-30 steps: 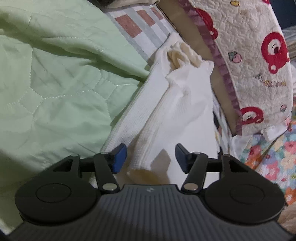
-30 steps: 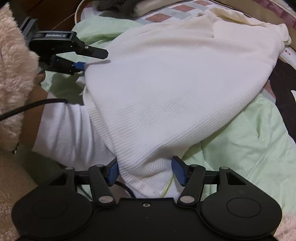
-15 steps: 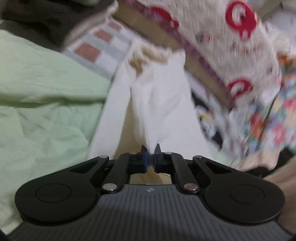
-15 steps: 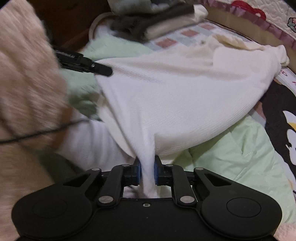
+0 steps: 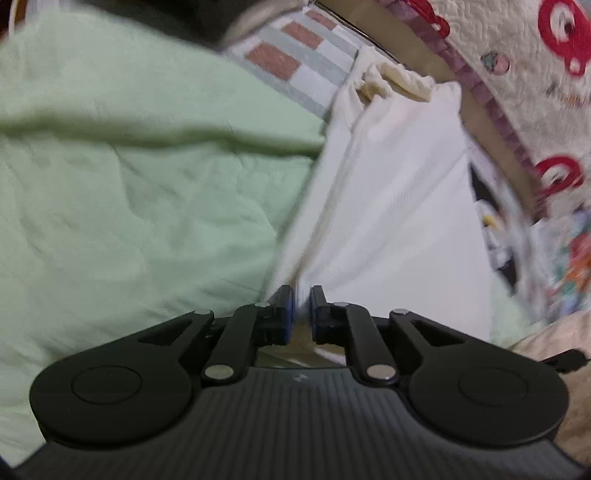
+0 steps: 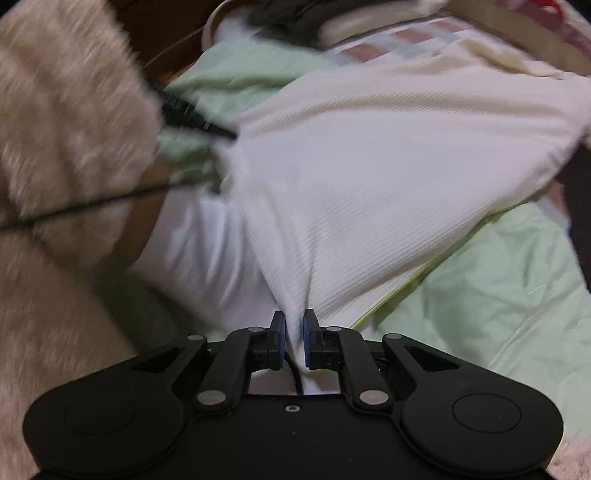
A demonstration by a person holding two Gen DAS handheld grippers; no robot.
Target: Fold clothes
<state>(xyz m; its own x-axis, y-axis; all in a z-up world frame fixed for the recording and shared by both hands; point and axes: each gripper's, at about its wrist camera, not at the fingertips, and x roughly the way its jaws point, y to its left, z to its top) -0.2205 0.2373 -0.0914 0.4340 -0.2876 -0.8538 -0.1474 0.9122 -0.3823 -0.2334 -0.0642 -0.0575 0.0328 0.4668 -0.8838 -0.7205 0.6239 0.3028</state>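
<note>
A white ribbed garment (image 5: 388,206) lies spread over a pale green quilt (image 5: 129,184). My left gripper (image 5: 302,295) pinches a bunched edge of it between its blue pads, the jaws easing open slightly with the cloth still pressed. In the right wrist view the garment (image 6: 369,184) stretches up and away, lifted into a taut ridge. My right gripper (image 6: 294,321) grips its near hem the same way, jaws also opening a little around the fold. The left gripper (image 6: 195,122) shows there as a black tip at the garment's far left corner.
A bear-print quilt (image 5: 517,55) stands along the right. A checked sheet (image 5: 295,62) lies behind the garment. A person's fuzzy beige sleeve (image 6: 66,129) fills the left, crossed by a black cable (image 6: 92,203). Folded dark clothes (image 6: 314,18) sit at the back.
Both grippers went from open astride the garment's edges to closed on them. Both have lifted, pulling the cloth up into taut folds.
</note>
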